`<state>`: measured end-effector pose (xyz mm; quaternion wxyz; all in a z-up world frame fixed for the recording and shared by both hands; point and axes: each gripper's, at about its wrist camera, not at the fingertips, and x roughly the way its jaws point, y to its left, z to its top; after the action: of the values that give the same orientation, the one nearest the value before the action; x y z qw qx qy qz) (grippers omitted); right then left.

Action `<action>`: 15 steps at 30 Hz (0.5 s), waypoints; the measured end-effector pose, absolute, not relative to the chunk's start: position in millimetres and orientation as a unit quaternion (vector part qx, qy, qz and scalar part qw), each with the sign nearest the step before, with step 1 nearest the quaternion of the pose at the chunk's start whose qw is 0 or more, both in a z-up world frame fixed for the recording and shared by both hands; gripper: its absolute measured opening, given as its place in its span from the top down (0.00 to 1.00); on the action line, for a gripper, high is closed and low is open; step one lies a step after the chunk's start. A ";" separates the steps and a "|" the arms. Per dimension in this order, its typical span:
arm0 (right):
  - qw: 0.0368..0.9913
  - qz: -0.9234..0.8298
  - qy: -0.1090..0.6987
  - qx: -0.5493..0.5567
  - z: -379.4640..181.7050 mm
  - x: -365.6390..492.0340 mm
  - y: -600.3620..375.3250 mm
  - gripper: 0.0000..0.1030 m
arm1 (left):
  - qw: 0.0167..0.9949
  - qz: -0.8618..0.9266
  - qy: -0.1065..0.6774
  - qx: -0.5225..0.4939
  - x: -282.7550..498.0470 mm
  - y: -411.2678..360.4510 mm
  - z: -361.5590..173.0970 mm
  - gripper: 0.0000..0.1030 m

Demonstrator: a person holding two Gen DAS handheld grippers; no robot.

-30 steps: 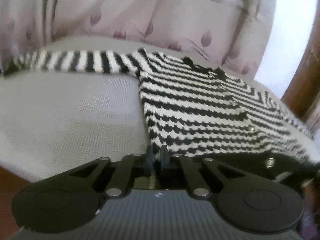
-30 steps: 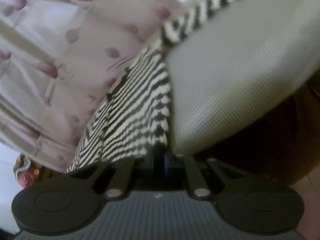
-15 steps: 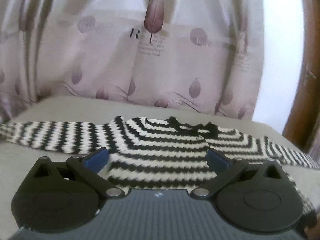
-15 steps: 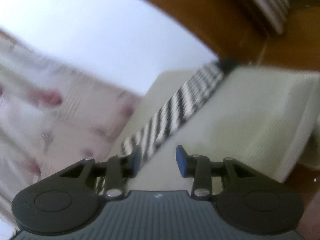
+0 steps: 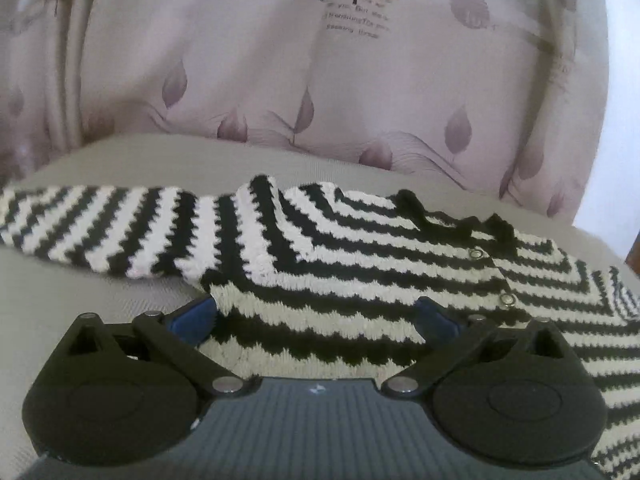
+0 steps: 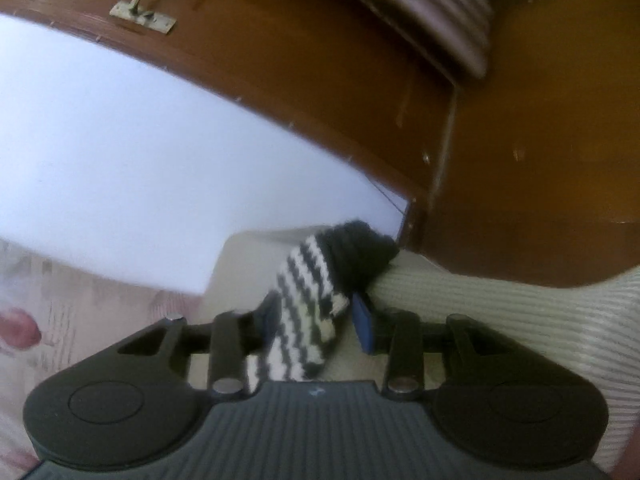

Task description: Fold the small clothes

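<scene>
A small black-and-white striped knit cardigan (image 5: 340, 264) with snap buttons lies flat on a grey cushioned surface (image 5: 80, 312), one sleeve stretched out to the left. My left gripper (image 5: 316, 316) is open wide, just above the cardigan's body, holding nothing. In the right wrist view the other sleeve (image 6: 308, 300) with its black cuff lies over the edge of the cushion (image 6: 500, 312). My right gripper (image 6: 316, 320) is open with this sleeve between its fingers.
A pink curtain (image 5: 320, 80) with a leaf print hangs close behind the cushion. A brown wooden door (image 6: 520, 140) and its frame stand beside the cushion's right end, with a bright white wall (image 6: 140, 160) to the left of it.
Both grippers were shut on the cardigan's hem a second ago and have opened. The left one moved forward over the body. The right one swung to the right sleeve, which now sits between its fingers.
</scene>
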<state>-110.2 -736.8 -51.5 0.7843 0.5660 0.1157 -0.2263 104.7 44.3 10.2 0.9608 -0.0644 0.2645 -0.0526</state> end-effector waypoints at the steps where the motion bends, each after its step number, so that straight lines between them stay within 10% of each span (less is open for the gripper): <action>1: 0.788 -0.230 0.114 0.560 -51.3 -104.9 -736.7 0.63 | 0.959 -0.055 0.267 -0.071 104.9 45.1 9.5 0.00; 8: 0.782 -0.279 0.128 0.542 -45.4 -74.8 -733.1 0.68 | 0.957 -0.056 0.266 -0.099 103.6 49.9 9.8 0.00; 10: 0.788 -0.281 0.159 0.525 -44.1 -68.7 -738.2 0.95 | 0.956 -0.054 0.266 -0.109 104.2 52.1 9.3 0.00; 15: 0.783 -0.277 0.103 0.547 -24.0 -70.0 -736.5 0.95 | 0.952 -0.035 0.255 -0.164 102.6 67.5 7.6 0.00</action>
<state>-70.0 -736.5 -24.0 0.7834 0.5468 0.1028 -0.2771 102.6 67.5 7.6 0.9524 -0.1640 0.2545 -0.0350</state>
